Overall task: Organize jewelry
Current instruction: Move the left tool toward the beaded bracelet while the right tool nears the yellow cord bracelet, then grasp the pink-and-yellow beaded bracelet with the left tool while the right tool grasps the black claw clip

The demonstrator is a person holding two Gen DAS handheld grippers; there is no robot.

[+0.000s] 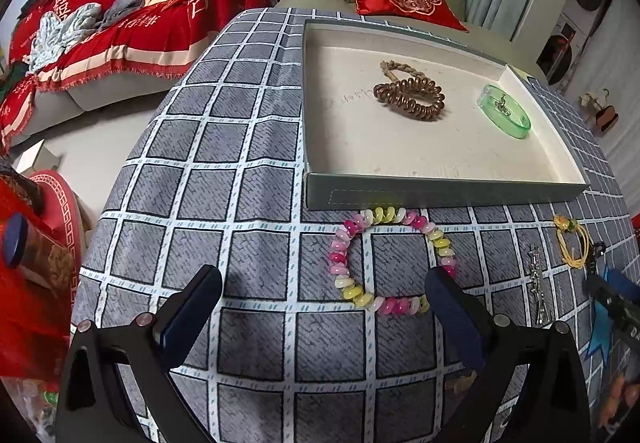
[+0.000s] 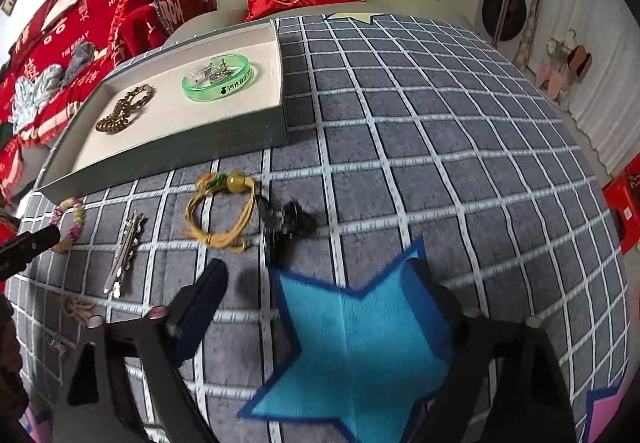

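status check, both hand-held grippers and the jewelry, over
Left hand-held gripper open, over pastel coil bracelet. Right hand-held gripper open, empty, near black hair tie. Tray holds brown coil, green bangle. Nothing blocking.

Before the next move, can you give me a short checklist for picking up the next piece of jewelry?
1. Left gripper open: ok.
2. Right gripper open, nothing between its fingers: ok.
3. Pink and yellow bracelet in front of left gripper, on the tablecloth: ok.
4. Tray has free room beside the brown hair tie and green bangle: ok.
5. Black item ahead of right gripper identified: cannot tell, blurred.
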